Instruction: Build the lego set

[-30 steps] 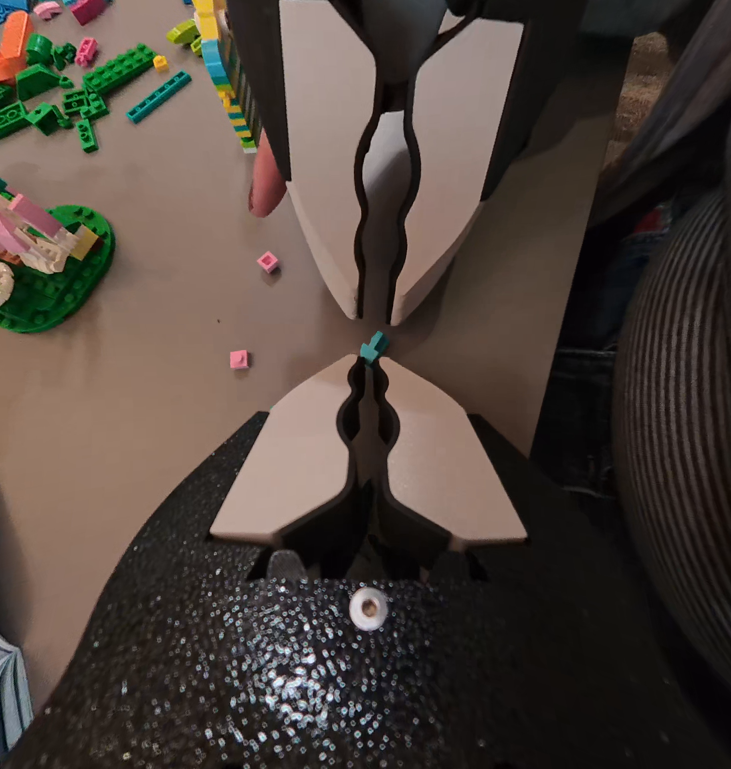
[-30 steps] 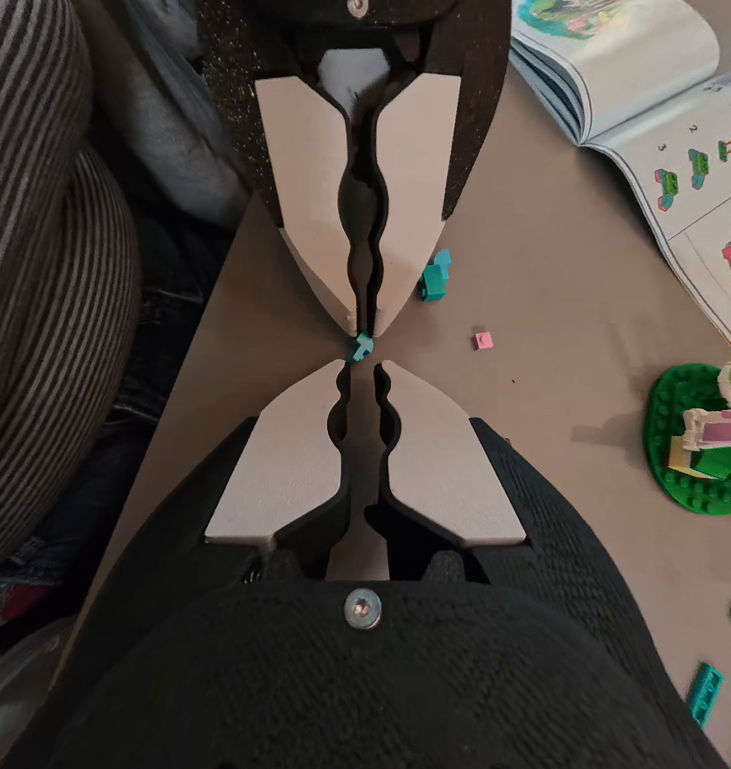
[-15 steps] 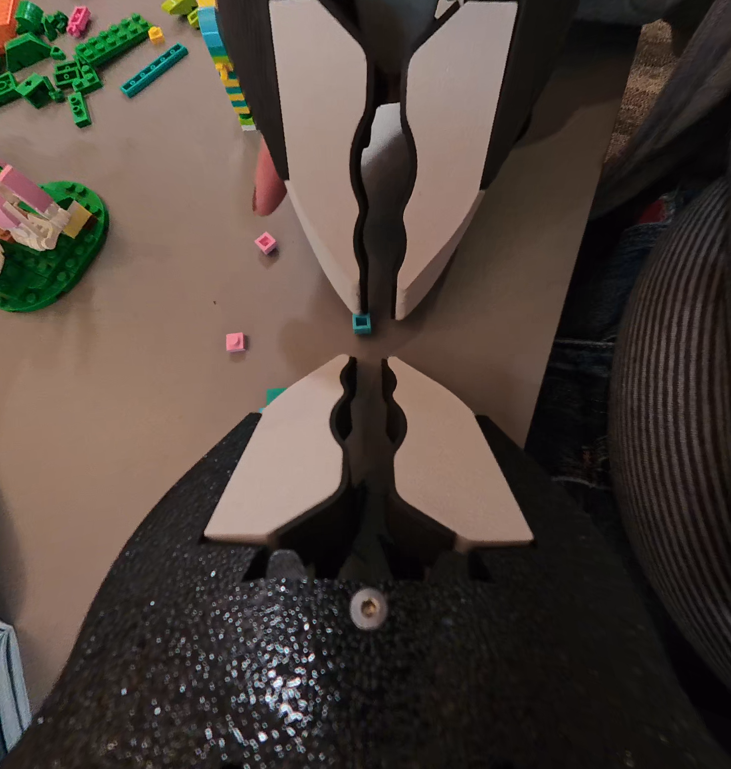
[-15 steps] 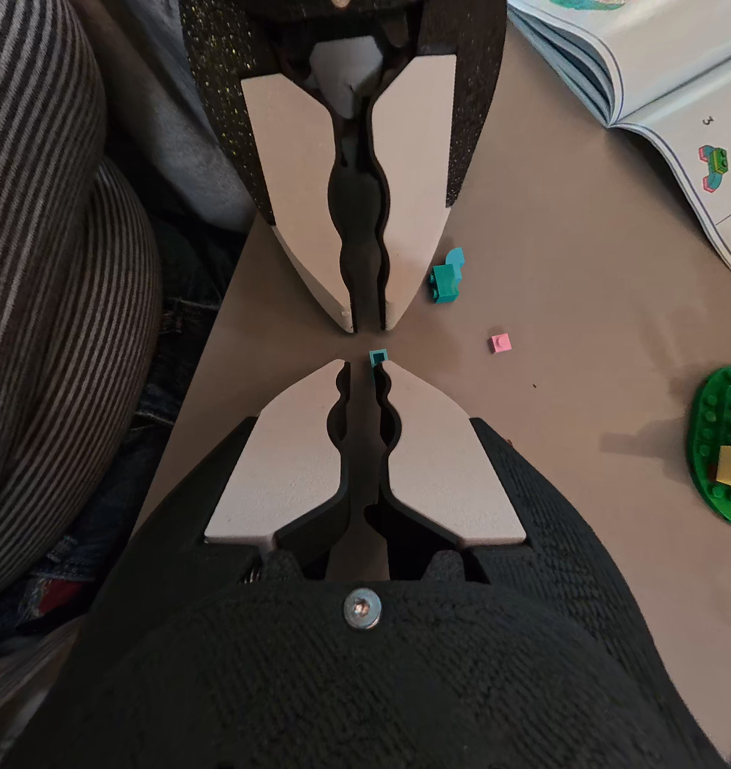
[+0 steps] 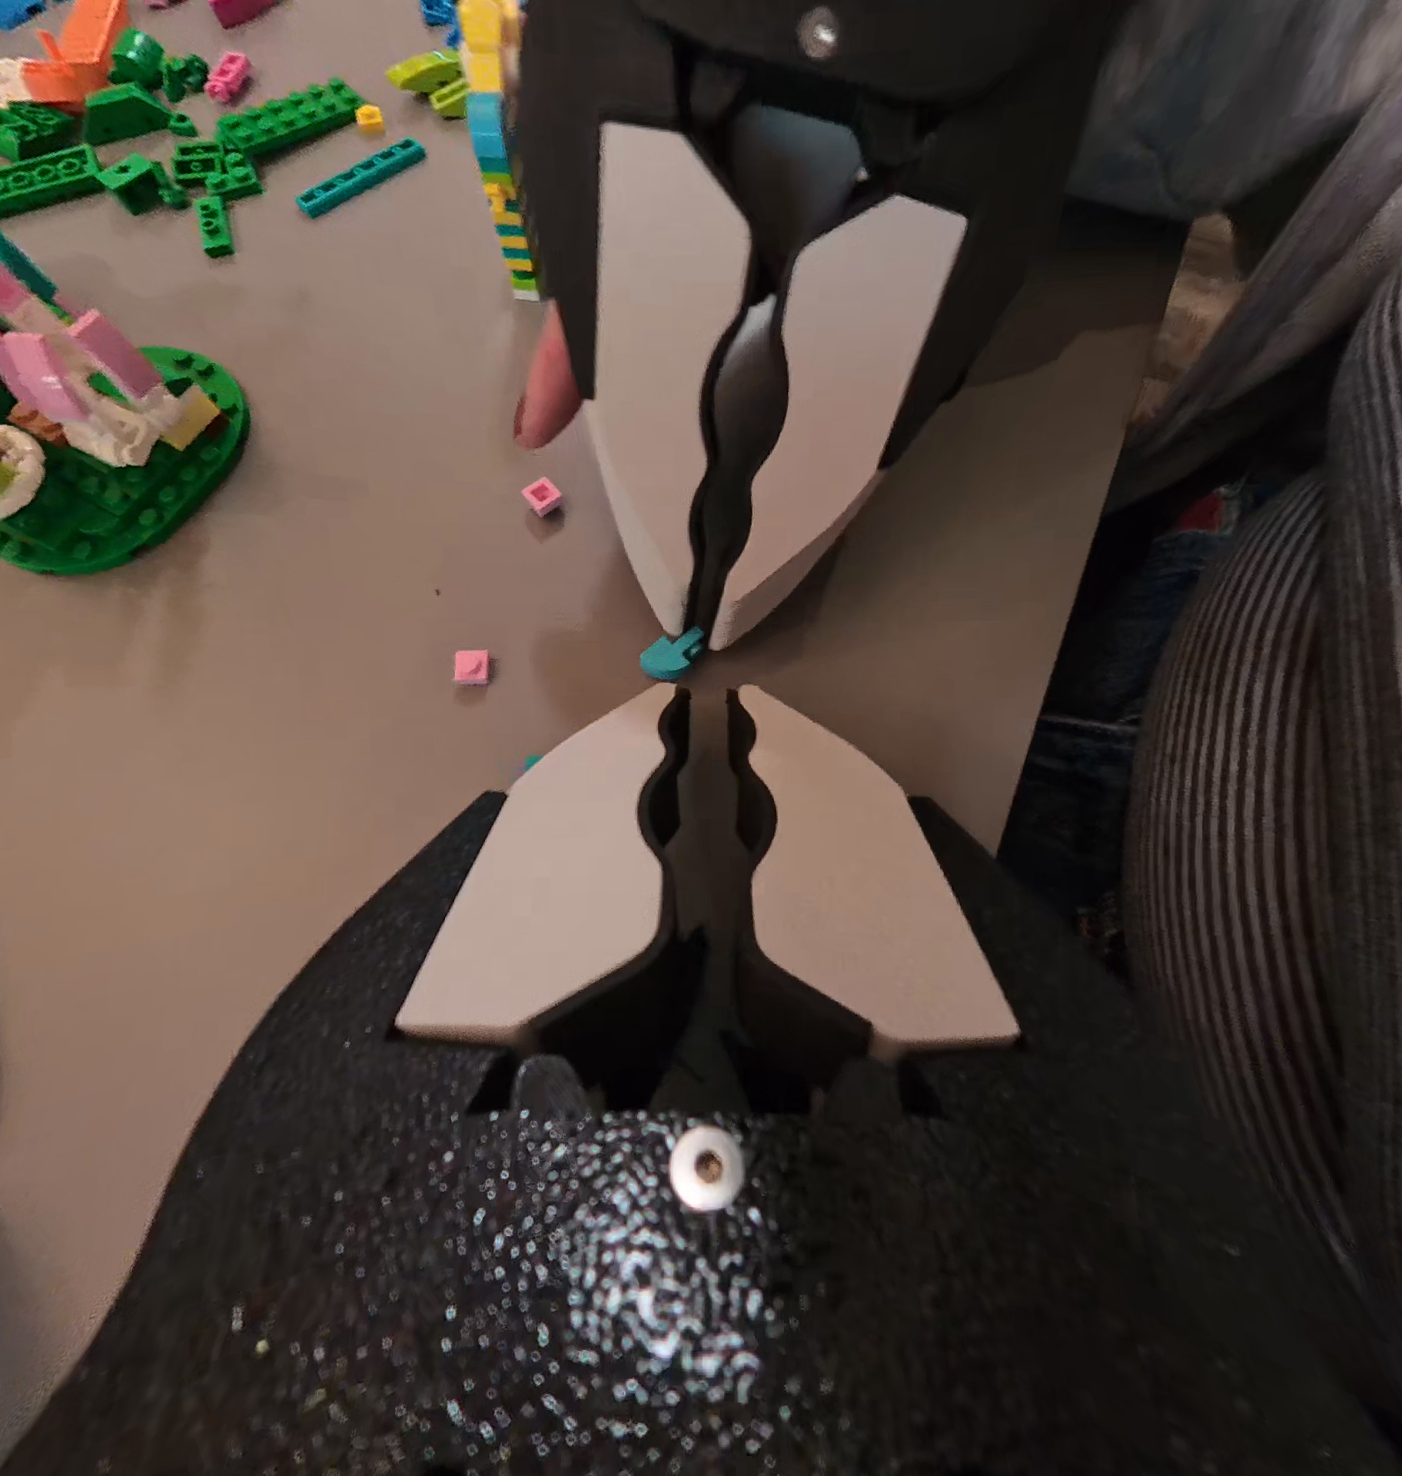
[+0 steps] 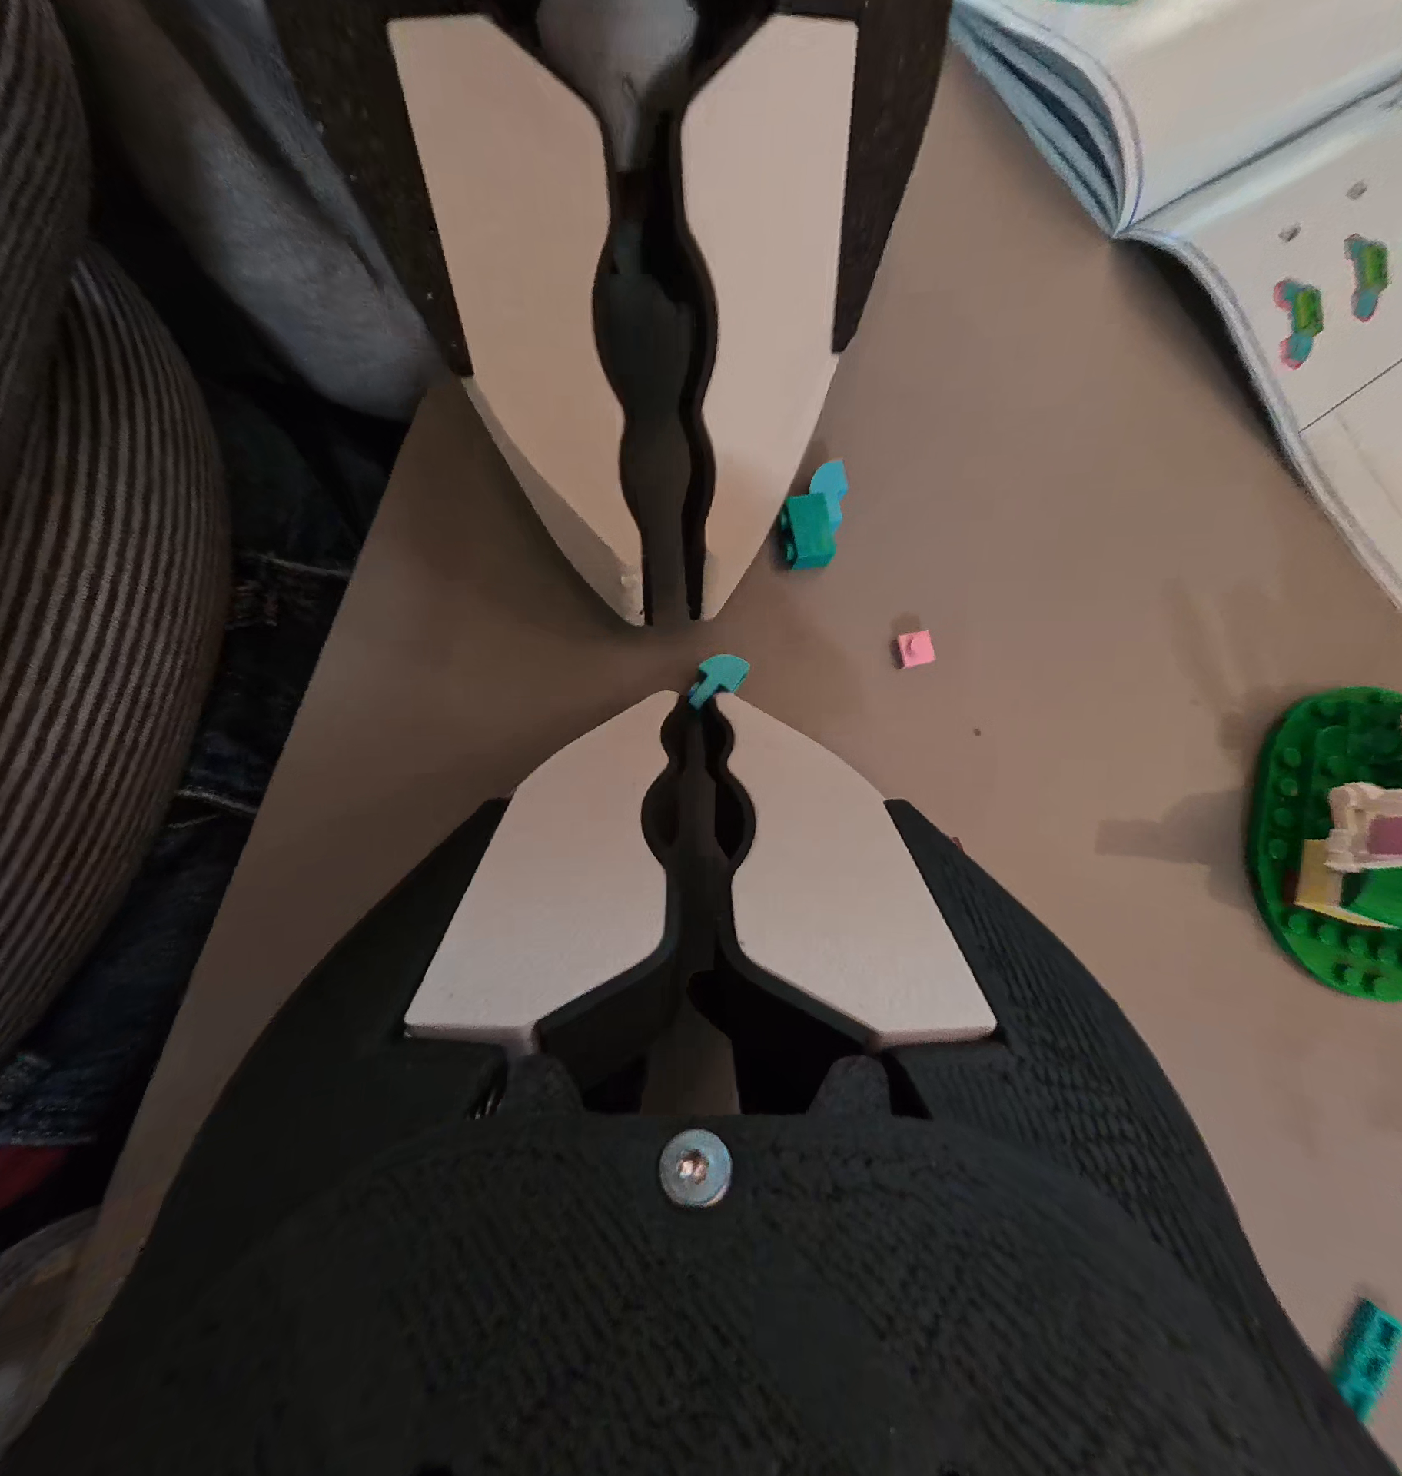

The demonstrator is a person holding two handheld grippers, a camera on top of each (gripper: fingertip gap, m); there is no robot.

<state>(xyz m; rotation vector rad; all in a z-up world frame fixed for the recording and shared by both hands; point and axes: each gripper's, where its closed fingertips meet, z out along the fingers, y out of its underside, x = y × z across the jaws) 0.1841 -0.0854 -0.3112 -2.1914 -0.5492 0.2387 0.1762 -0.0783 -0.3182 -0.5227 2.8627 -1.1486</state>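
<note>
right gripper [image 6: 698,695] pinching teal piece [image 6: 718,677] | left gripper [image 5: 707,693] parted, seemingly empty

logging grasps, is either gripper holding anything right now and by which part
The right gripper pinches a small teal piece at its fingertips by its narrow stem end, rounded end sticking out. The left gripper is open and empty.

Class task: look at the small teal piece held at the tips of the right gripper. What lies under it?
Under the small teal piece is bare table, between the right gripper and the open left gripper. The piece's gripped end is hidden between the fingertips.
</note>
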